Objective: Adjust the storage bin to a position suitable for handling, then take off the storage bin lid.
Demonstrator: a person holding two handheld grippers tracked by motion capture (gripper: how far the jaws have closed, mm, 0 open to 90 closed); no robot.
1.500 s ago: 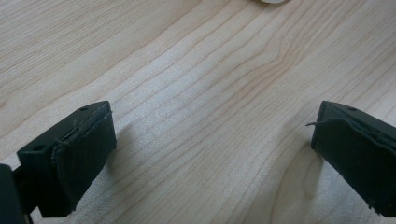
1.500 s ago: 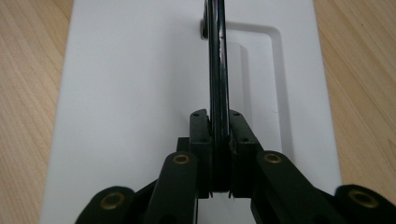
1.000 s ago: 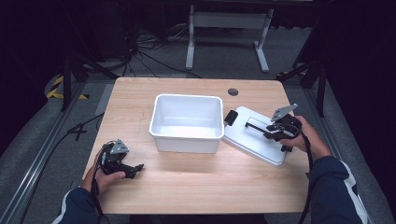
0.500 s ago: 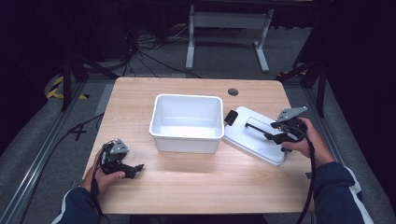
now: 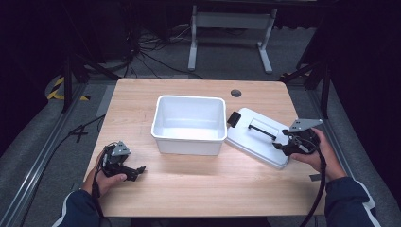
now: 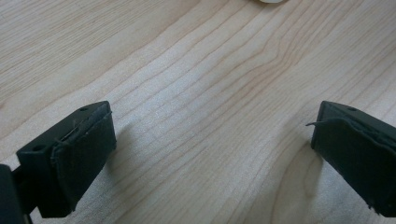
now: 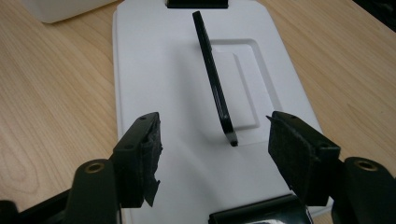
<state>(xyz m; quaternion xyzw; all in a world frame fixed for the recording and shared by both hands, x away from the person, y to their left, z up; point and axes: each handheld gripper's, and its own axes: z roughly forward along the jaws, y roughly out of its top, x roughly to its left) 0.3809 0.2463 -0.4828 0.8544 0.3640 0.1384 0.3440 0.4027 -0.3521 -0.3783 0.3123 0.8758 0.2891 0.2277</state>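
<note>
Right hand-held gripper point(image 5: 287, 147), right of frame, at near end of white lid point(image 5: 257, 137); jaws just been opening, released, black handle point(image 7: 214, 74) ahead, ungripped. Lid flat on desk point(image 5: 198, 189), beside white bin point(image 5: 189, 124). Left hand-held gripper point(image 5: 135, 171) released, lower left. Likely next: withdraw or regrasp handle.

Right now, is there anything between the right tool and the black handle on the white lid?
Nothing visible. The right tool is open over the white lid, its jaws either side of the near end of the black handle without touching it, after just opening. Only bare lid lies between.
</note>
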